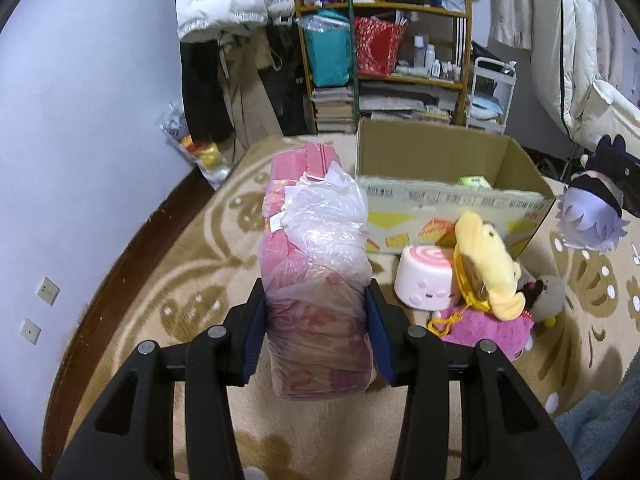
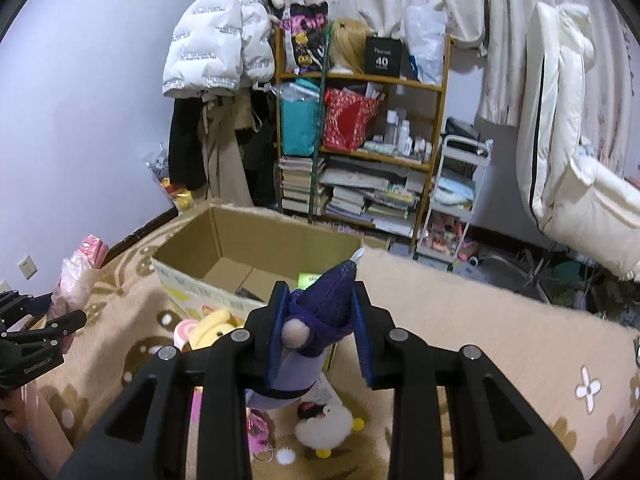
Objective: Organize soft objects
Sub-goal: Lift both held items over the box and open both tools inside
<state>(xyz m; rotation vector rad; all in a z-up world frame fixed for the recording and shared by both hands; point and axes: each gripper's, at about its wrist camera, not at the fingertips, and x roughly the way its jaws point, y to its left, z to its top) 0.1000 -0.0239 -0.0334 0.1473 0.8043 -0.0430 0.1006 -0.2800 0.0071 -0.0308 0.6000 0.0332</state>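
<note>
left gripper (image 1: 316,312), seen from its own wrist camera, is held level above the patterned carpet (image 1: 192,264) and points toward the far shelving; its blue-padded jaws are clenched on a pink bundle wrapped in clear plastic (image 1: 316,264), which extends forward beyond the fingertips and hangs clear of the floor. right gripper (image 2: 320,332), seen from its wrist camera, is raised and tilted downward over the near edge of the cardboard box (image 2: 224,248); its jaws grasp a purple-clad doll (image 2: 316,316) by the dark blue garment, with the pale lilac head dangling below the fingers. in the left view this doll (image 1: 592,212) appears at the right edge, held in the air beside the box's right corner. the open box (image 1: 436,160) stands on the carpet just right of the bundle, a green item visible inside. in front of the box lie a white roll-cake plush (image 1: 424,280), a yellow plush (image 1: 484,260) resting on a pink plush (image 1: 492,328), and a small grey-white bird plush (image 1: 548,292), all close together.
</note>
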